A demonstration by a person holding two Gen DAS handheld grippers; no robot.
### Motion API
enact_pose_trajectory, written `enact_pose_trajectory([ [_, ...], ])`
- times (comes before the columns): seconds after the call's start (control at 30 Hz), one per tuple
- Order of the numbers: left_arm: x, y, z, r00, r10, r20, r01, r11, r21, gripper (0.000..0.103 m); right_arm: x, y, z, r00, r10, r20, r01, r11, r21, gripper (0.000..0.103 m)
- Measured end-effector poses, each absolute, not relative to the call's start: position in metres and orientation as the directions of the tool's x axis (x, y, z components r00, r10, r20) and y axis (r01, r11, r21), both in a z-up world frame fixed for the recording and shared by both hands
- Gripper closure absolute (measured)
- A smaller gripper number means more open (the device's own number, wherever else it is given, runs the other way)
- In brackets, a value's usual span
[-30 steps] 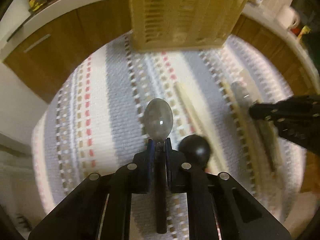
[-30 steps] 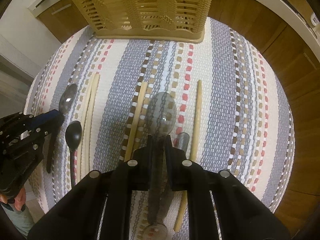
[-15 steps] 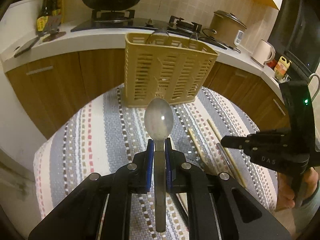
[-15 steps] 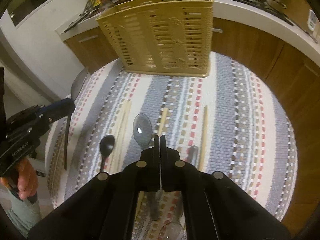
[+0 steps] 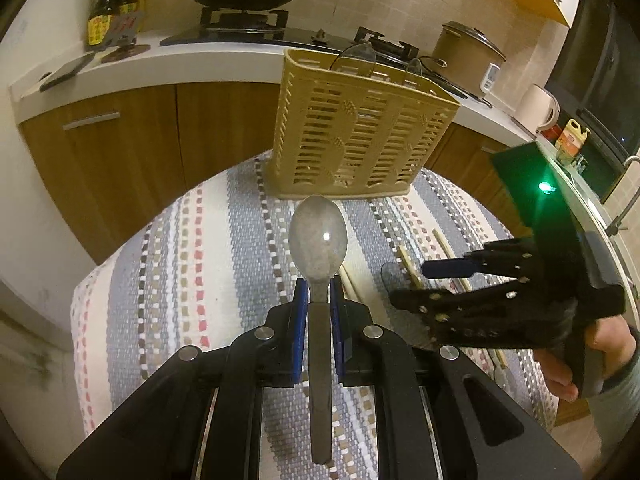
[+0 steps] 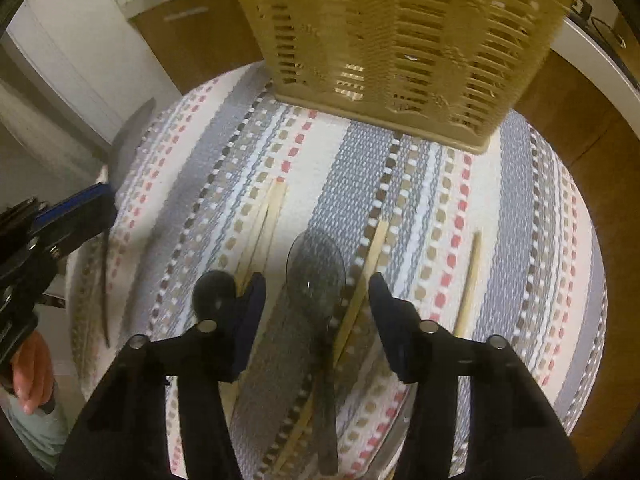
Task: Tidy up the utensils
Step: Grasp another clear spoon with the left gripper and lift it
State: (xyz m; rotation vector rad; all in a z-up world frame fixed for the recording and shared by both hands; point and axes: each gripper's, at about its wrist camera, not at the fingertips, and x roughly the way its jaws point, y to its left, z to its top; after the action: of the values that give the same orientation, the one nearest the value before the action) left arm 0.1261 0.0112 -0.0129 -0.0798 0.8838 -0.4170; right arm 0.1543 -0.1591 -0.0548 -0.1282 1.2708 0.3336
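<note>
The spoon (image 5: 318,236) looks like dull brushed metal, the basket (image 5: 356,136) matt slotted tan plastic, the striped cloth (image 6: 420,184) coarse woven fabric, the chopsticks (image 6: 366,276) pale bare wood.

dim warm indoor light | glint on held spoon (image 5: 318,240) bowl | right wrist view motion-blurred, basket (image 6: 400,52) soft | strong fisheye bending, dark corners

I see a round table covered with a striped woven cloth (image 6: 332,168). At its far edge stands the beige slotted basket (image 6: 400,40). On the cloth lie a grey spoon (image 6: 318,276), a black spoon (image 6: 212,286) to its left, and several wooden chopsticks (image 6: 470,280) lying apart.
</note>
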Motion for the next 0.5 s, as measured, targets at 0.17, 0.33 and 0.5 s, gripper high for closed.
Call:
enact_pose_trajectory([
  [0.17, 0.126, 0.014, -0.018, 0.55, -0.385, -0.741, 0.318, 0.917, -0.24, 0.094, 0.161, -0.153, -0.061, 0.245, 0.161, -0.956, -0.316, 0.945, 0.078, 0.066],
  [0.33, 0.129, 0.015, -0.02, 0.548, -0.393, -0.738, 0.314, 0.915, -0.254, 0.094, 0.162, -0.137, -0.069, 0.253, 0.112, -0.961, -0.341, 0.94, 0.019, 0.066],
  [0.5, 0.127, 0.014, -0.014, 0.569, -0.396, -0.721, 0.318, 0.914, -0.251, 0.094, 0.159, -0.131, -0.069, 0.277, 0.088, -0.957, -0.337, 0.941, -0.011, 0.073],
])
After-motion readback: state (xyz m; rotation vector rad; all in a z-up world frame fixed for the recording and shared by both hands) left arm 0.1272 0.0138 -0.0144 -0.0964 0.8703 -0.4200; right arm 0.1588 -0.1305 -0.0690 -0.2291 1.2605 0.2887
